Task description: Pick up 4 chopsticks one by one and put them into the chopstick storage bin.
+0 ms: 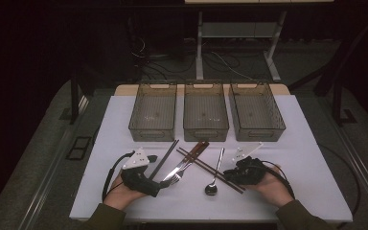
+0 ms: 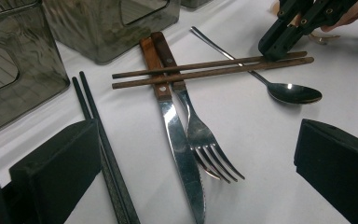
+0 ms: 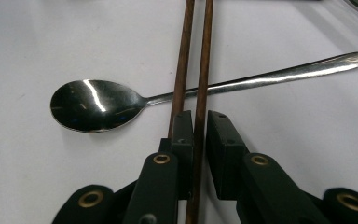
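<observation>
Right gripper was at the near end of the brown chopsticks, jaws nearly closed. One stick ran down between the pads; the other lay just outside, along the outer face of one jaw. Small gap visible between the stick and the far pad, so I couldn't tell if both pads pressed on it. Sticks on the table, not lifted.

From the left gripper view, that same gripper sat on the end of the pair, which lay across the handles of the knife and fork, and over the spoon stem. In the right gripper view the spoon ran crosswise under the sticks just ahead of the jaws, bowl to one side, handle tip to the other.

High view: brown chopsticks lay diagonal mid-table, right gripper on their near-right end, spoon just left of it.

Left gripper was wide open, holding nothing, resting low at the left. Black chopsticks ran right beside its one jaw; knife and fork lay in the gap ahead of the jaws, touching neither.

Three bins stood in a row beyond the cutlery, well apart from both grippers.
</observation>
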A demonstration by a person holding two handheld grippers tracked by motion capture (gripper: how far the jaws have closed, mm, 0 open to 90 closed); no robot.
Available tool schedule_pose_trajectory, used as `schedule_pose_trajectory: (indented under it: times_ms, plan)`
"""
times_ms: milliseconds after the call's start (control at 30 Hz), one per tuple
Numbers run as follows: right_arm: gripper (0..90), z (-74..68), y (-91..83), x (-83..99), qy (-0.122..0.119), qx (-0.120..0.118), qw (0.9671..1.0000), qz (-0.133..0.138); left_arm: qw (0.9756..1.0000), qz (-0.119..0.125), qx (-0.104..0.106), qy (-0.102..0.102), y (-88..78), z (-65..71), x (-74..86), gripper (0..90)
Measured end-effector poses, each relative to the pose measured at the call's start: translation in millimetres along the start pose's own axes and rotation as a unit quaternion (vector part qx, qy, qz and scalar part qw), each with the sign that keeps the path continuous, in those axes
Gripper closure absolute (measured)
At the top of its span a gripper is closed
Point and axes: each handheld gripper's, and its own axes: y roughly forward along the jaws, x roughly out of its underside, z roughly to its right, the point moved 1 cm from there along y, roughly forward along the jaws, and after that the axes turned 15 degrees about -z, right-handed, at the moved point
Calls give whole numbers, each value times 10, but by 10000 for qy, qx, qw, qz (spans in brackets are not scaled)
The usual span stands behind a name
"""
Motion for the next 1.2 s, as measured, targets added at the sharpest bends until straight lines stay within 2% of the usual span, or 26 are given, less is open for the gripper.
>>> schedule_pose_trajectory:
  times_ms: [533, 1200]
  plan:
    - [807, -33, 39, 15, -75, 313, 9995, 1, 10000, -7, 6, -11, 4, 5, 0, 0]
    - [839, -18, 43, 31, 69, 317, 9994, 86, 10000, 0, 1, 5, 4, 6, -5, 0]
